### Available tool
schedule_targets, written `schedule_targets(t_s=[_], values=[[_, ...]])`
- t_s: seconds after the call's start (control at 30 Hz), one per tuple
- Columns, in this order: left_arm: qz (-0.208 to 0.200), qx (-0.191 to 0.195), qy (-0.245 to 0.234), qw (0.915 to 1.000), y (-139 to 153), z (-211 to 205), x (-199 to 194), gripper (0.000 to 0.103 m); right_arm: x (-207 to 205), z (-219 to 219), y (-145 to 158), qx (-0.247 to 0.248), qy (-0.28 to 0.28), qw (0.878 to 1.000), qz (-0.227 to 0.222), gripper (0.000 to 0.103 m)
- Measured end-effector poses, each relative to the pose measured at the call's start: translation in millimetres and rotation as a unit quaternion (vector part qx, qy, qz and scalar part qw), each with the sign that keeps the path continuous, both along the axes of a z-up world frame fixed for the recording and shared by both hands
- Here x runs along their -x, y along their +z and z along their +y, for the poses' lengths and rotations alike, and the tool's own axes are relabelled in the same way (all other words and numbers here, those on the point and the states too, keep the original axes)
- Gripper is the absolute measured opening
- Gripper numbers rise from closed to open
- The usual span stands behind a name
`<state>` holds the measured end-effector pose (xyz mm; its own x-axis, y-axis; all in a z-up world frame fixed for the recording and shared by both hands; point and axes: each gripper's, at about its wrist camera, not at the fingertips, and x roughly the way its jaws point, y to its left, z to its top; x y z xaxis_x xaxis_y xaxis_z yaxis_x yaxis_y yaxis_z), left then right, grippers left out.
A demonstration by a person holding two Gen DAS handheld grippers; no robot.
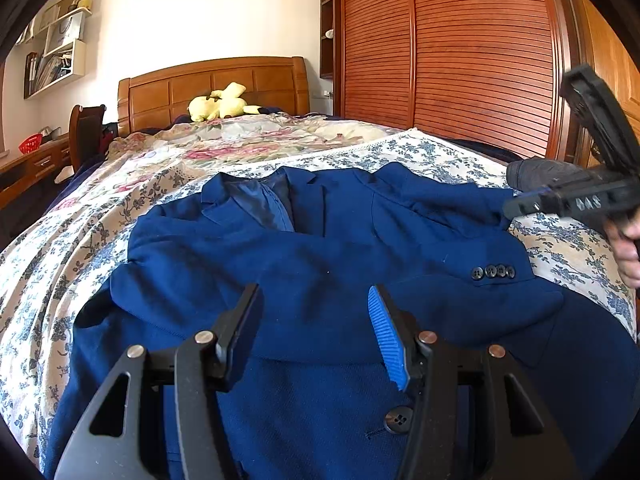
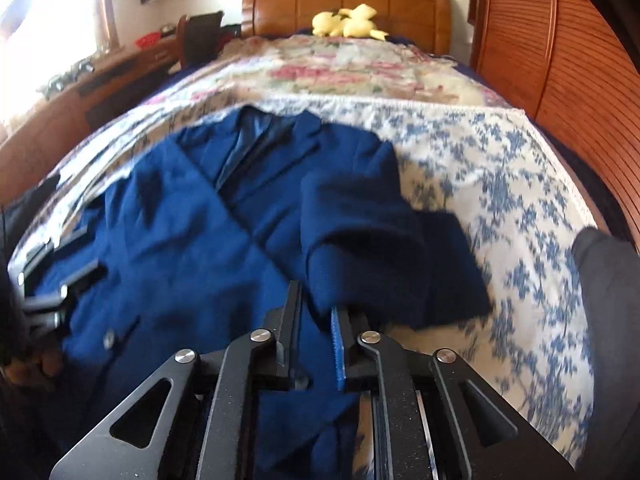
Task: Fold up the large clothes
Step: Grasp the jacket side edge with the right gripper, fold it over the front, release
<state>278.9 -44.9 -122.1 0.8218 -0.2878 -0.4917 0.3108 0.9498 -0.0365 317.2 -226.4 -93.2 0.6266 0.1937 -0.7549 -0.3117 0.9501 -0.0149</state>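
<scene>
Jacket (image 1: 320,248) on floral bedspread (image 1: 60,260), louvred wardrobe (image 1: 480,60) beside (left claw (image 1: 314,294) agape, right claw (image 2: 316,304) indeterminate)

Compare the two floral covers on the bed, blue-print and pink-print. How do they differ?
Print: the blue-print cover has small blue sprigs; the pink-print cover has larger pink blooms.
Place: the blue-print cover lies under the jacket; the pink-print cover lies nearer the headboard.
Lie: the blue-print cover is smoother, the pink-print cover rumpled.
Both are floral on a pale ground.

Your navy-blue jacket (image 1: 320,248) with black buttons (image 1: 493,271), blue-floral white sheet (image 2: 500,184) at your three o'clock, yellow plush toy (image 1: 222,104) at twelve, red-brown slatted wardrobe (image 1: 460,48)
</scene>
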Motion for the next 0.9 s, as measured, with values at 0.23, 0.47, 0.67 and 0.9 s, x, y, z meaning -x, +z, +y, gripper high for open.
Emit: schedule_targets(t_s=[0.23,0.47,0.67,0.9], values=[[0.001,0.000,0.000,1.0000,0,0,0,0.053,35,2,-1,0.015,0.002,1.000,0.006,0.040],[0.003,0.002,0.000,1.0000,0,0,0,0.053,30,-19,28,0.021,-0.028,0.999,-0.042,0.050],[0.001,0.000,-0.001,1.0000,1,1,-1,0.053,-11,-52,22,0.053,-0.078,0.995,-0.042,0.054],[0.002,-0.001,-0.002,1.0000,1,0,-1,0.053,-58,-88,-13,0.065,-0.121,0.991,0.003,0.054]])
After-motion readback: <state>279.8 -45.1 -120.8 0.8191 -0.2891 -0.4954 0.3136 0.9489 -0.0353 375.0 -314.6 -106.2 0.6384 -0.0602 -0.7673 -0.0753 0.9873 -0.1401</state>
